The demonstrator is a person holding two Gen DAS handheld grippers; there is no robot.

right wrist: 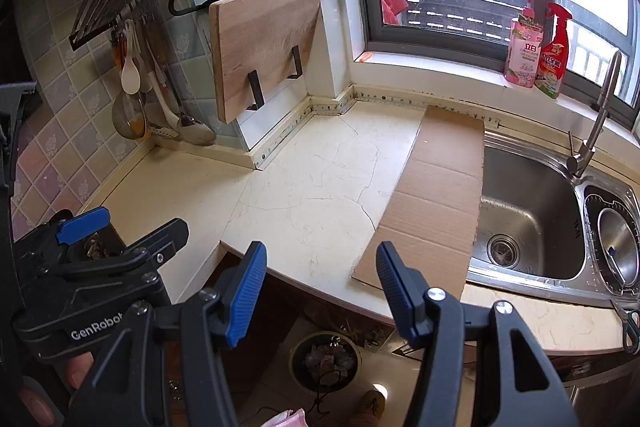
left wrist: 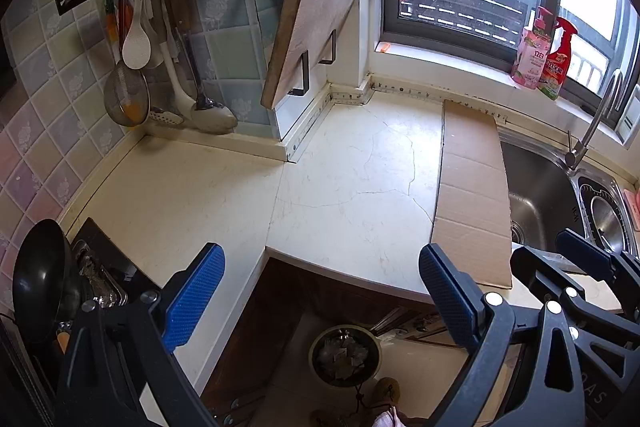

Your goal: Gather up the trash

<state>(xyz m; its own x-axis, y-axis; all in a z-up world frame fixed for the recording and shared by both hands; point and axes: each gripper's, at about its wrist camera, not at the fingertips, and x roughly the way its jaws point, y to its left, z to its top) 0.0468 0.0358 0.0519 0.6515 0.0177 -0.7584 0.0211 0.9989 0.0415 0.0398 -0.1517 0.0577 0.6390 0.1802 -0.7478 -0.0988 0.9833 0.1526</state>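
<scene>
Both jaws wide, trash bin [left wrist: 345, 355] below.

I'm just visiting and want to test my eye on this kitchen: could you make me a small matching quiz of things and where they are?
Things:
1. cardboard sheet
2. cutting board
3. trash bin
4. spray bottle

Places:
A. windowsill
B. floor below the counter
C. flat on the counter beside the sink
D. wall rack

Pairs: 1-C, 2-D, 3-B, 4-A
</scene>
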